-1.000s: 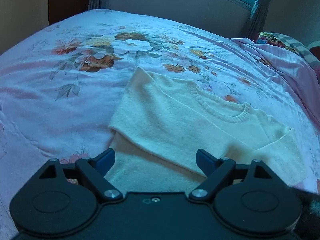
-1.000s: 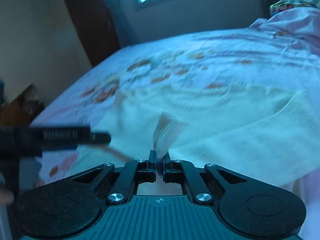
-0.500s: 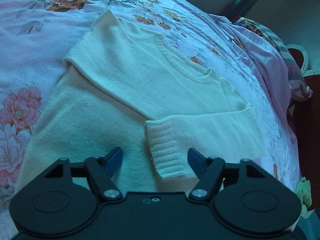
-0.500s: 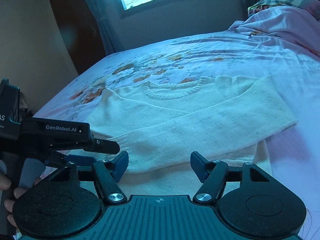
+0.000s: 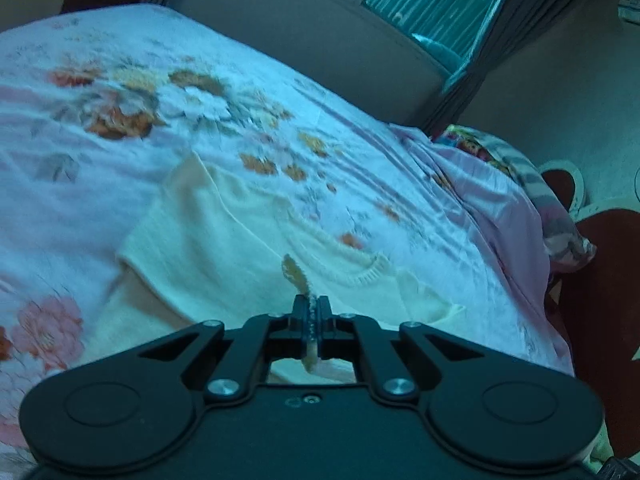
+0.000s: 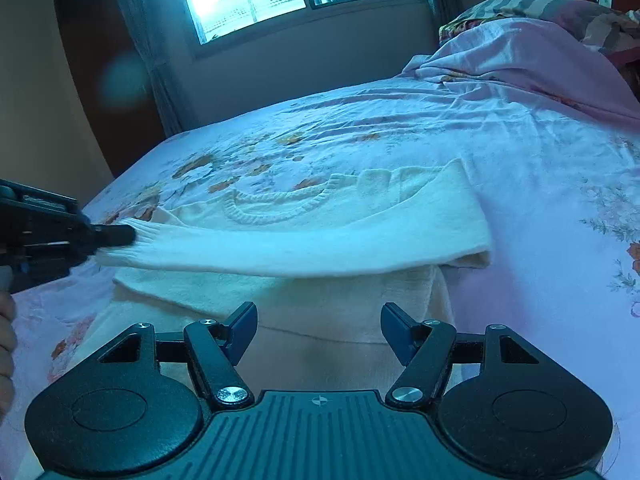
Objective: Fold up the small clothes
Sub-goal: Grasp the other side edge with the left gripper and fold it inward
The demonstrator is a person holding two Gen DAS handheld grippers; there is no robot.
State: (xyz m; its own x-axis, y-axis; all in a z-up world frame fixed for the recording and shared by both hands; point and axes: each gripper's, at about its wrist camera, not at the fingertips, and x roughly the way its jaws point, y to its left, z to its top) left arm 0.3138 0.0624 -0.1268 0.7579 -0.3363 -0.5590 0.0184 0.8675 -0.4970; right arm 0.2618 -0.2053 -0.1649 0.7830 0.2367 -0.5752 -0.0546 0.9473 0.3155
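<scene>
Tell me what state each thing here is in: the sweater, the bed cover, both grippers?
Sweater: lying on the bed, one sleeve folded across its chest.
Sleeve cuff: pinched, raised slightly.
Left gripper: shut on the cuff.
Right gripper: open, empty.
Floral bed cover: spread out, wrinkled.

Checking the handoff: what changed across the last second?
The right gripper let go of the sleeve cuff and now stands open. The left gripper closed on that cuff and lifted it, stretching the sleeve across the sweater. The sweater body stays flat on the floral bedsheet.
</scene>
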